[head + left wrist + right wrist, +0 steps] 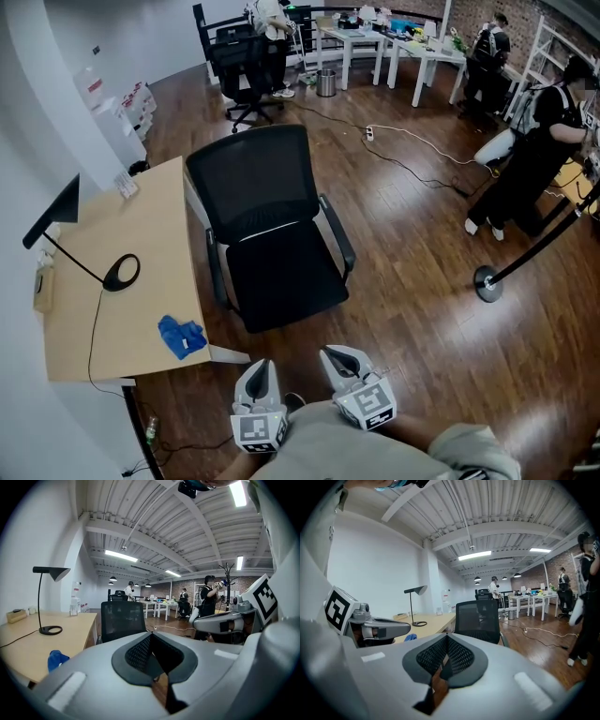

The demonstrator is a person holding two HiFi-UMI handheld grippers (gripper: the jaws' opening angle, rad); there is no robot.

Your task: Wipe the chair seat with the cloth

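Observation:
A black mesh office chair [272,202] stands in the middle of the head view, its seat [286,286] bare. The blue cloth [182,336] lies crumpled on the wooden desk [141,244], left of the chair. Both grippers are low, close to my body and short of the chair. My left gripper [262,367] is shut with nothing in it, and so is my right gripper [336,356]. In the left gripper view the cloth [56,659] sits low left and the chair [123,619] is ahead. In the right gripper view the chair [478,619] is ahead and the cloth [410,638] to its left.
A black desk lamp [120,273] with a cord stands on the desk. A stanchion base [487,283] and a standing person [525,169] are to the right. Cables and a power strip [369,133] lie on the wooden floor behind the chair. More chairs and white tables [375,42] stand at the back.

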